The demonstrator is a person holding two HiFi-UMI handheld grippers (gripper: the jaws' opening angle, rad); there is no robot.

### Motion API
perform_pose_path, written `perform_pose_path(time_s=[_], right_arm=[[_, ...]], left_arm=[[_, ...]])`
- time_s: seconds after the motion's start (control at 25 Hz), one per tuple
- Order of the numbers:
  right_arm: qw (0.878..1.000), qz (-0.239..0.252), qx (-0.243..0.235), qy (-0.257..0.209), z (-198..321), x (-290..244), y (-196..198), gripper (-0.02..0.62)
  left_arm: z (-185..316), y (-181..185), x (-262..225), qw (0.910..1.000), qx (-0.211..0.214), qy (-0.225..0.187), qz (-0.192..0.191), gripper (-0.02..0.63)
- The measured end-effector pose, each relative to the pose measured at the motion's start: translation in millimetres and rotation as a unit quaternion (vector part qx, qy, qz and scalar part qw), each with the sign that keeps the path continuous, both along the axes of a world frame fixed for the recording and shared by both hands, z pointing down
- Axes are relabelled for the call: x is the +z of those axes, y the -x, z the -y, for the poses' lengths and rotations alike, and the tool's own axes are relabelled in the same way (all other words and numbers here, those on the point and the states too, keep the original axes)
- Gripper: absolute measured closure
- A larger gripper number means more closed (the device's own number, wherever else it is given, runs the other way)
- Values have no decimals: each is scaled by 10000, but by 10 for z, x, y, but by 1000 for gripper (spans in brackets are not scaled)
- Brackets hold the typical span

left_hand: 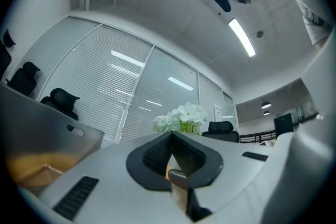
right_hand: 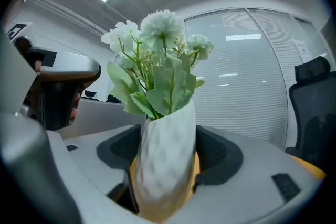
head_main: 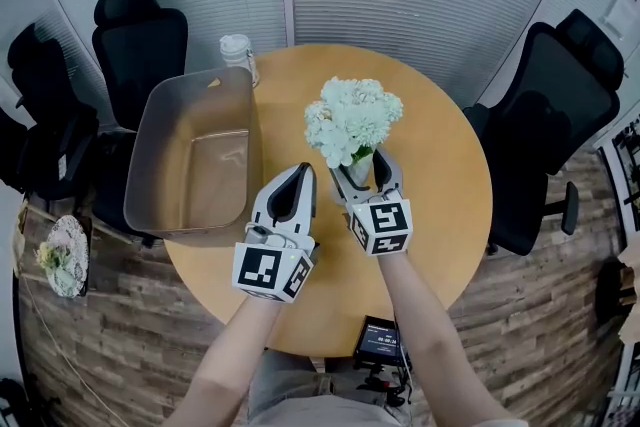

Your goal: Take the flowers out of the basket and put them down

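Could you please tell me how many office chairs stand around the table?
3: a chair behind the basket, a chair at the far left, and a chair right of the table. Others may be hidden out of view.

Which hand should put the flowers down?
Right. The right gripper is already shut on the vase holding the flowers, over the table. The left gripper is shut and empty.
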State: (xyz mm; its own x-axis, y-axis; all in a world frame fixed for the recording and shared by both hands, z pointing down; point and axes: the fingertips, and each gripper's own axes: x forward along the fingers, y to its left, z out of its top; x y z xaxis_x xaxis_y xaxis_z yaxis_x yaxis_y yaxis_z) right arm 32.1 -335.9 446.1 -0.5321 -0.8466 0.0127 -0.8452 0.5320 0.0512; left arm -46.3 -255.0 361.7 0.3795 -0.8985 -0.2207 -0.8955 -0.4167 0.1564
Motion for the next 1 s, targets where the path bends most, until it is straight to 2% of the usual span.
perform_pose_path(time_s=[0.36, 0.64, 1.0], right_arm=[[9995, -21, 86, -297, 14, 172, -42, 255], [9984, -218, 191, -480, 33, 247, -69, 255], [9986, -177, 344, -373, 205, 362, -56, 255]], left_arm=[[-40, -105, 236, 9998, 64, -131, 116, 601], [-75, -184, 284, 9995, 193, -162, 180, 601], [-8, -191, 281, 9994, 200, -122, 238, 601]])
